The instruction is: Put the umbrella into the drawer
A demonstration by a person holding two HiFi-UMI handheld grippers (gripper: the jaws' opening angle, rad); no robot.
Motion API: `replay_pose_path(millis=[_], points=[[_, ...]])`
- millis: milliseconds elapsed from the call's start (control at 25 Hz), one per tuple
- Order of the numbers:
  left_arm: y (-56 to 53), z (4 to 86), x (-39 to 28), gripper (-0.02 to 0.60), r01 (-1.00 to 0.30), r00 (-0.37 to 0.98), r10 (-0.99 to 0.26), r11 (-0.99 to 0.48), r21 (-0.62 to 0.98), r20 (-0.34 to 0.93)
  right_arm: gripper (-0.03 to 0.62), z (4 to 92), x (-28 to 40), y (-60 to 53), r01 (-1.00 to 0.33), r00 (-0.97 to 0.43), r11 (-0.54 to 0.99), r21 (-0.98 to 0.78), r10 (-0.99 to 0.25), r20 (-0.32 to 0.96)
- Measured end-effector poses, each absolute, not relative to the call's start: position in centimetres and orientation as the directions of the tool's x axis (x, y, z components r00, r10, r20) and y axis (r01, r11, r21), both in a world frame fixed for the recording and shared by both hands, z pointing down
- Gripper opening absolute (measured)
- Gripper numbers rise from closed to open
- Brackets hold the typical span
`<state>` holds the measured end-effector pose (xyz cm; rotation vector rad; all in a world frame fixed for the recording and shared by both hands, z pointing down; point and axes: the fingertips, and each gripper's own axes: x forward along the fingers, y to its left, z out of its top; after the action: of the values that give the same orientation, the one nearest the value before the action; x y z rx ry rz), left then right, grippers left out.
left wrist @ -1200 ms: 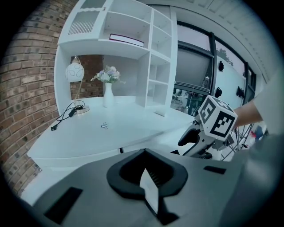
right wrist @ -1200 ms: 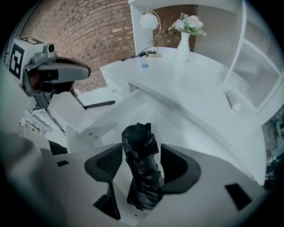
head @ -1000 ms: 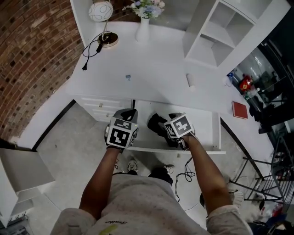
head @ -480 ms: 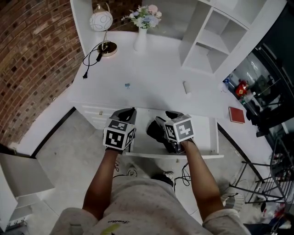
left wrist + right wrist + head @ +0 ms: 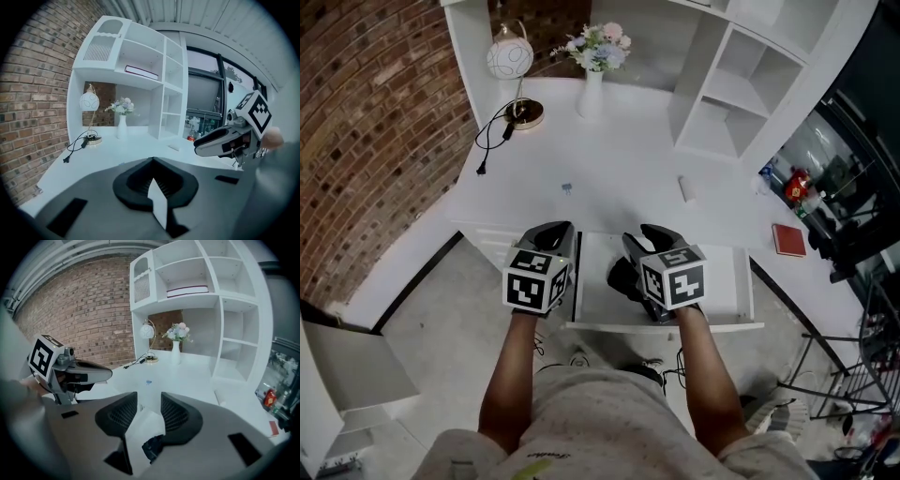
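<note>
The folded black umbrella [image 5: 622,277] lies in the open white drawer [image 5: 722,281] under the desk's front edge; through the right gripper's gap a piece of the umbrella [image 5: 152,446] shows far below. My right gripper [image 5: 649,234] hangs above the drawer, clear of the umbrella. Its jaws are closing around an empty gap [image 5: 149,401]. My left gripper [image 5: 560,228] hovers over the drawer's left edge, its tips [image 5: 153,161] meeting on nothing. Each gripper shows in the other's view: the right gripper [image 5: 225,138] and the left gripper [image 5: 70,373].
On the white desk [image 5: 619,178] stand a globe lamp [image 5: 509,58] with its cable [image 5: 492,141], a flower vase [image 5: 592,89], a small white roll [image 5: 687,189] and a tiny blue item [image 5: 567,188]. A shelf unit [image 5: 741,84] rises at the right, a brick wall [image 5: 366,141] at the left.
Both grippers have risen from the drawer, the right one more, lifting away from the umbrella, which stays in the drawer. The right jaws have narrowed.
</note>
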<state>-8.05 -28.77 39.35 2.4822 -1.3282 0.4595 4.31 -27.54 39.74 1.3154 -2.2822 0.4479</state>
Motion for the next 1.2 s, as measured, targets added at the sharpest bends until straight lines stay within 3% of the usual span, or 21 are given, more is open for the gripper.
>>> replay_pose_path(millis=[400, 880, 1200], points=[[-28.5, 37.4, -9.0, -0.005, -0.848, 0.517, -0.774, -0.522, 0.095, 0.366, 0.096, 36.0, 3.0, -27.2, -0.887, -0.427, 0.463, -0.007, -0.813, 0.396], [-28.3, 36.9, -9.7, -0.003, -0.855, 0.506, -0.795, -0.513, 0.075, 0.335, 0.007, 35.9, 3.2, -26.4, -0.901, -0.408, 0.433, -0.003, -0.847, 0.342], [-28.3, 36.6, -10.5, -0.003, -0.863, 0.493, -0.808, -0.5, 0.069, 0.322, 0.003, 35.6, 3.3, -26.6, -0.906, -0.391, 0.423, 0.028, -0.861, 0.325]])
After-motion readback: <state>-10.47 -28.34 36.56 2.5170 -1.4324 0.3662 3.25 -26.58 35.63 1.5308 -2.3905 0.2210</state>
